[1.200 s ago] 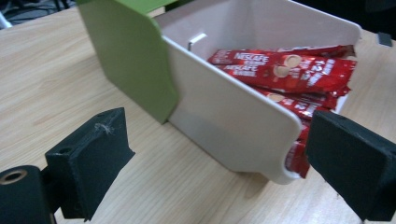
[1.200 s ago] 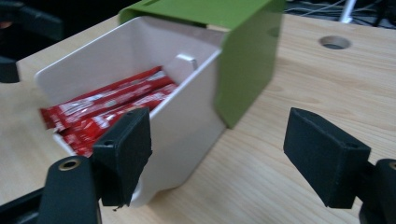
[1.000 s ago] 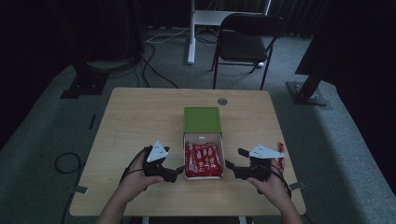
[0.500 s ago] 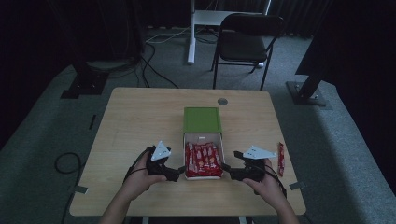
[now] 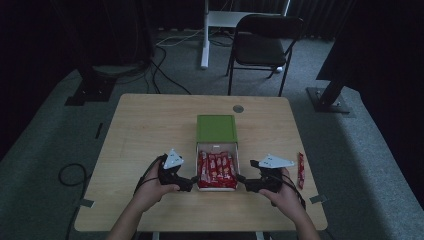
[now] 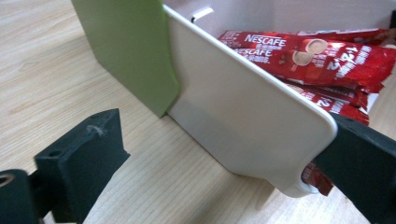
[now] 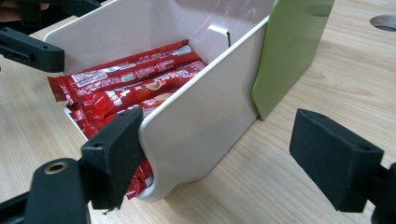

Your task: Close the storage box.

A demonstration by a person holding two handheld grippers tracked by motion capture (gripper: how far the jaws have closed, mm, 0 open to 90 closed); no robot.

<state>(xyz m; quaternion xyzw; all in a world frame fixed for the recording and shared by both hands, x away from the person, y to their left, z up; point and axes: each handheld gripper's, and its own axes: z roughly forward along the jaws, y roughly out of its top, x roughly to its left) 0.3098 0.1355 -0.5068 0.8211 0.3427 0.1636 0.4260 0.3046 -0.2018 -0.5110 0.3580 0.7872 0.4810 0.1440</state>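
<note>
A white tray (image 5: 217,188), slid out of a green sleeve (image 5: 216,128), holds several red Nescafe sachets (image 5: 216,167). My left gripper (image 5: 192,181) stands at the tray's near left corner and my right gripper (image 5: 241,181) at its near right corner. In the left gripper view the left gripper (image 6: 219,149) straddles the tray's side wall (image 6: 243,112), one jaw inside and one well clear outside. The right gripper (image 7: 224,154) straddles the opposite wall (image 7: 205,121) the same way. Both pairs of jaws have just been opening, with a wall between them and no squeeze on it.
A single red sachet (image 5: 300,170) lies on the wooden table (image 5: 145,125) to the right of my right hand. A round cable hole (image 5: 238,108) sits near the far edge. A chair (image 5: 265,42) stands beyond the table.
My right gripper has crept a little left toward the tray. The left gripper, tray and sleeve lie about where they were.
</note>
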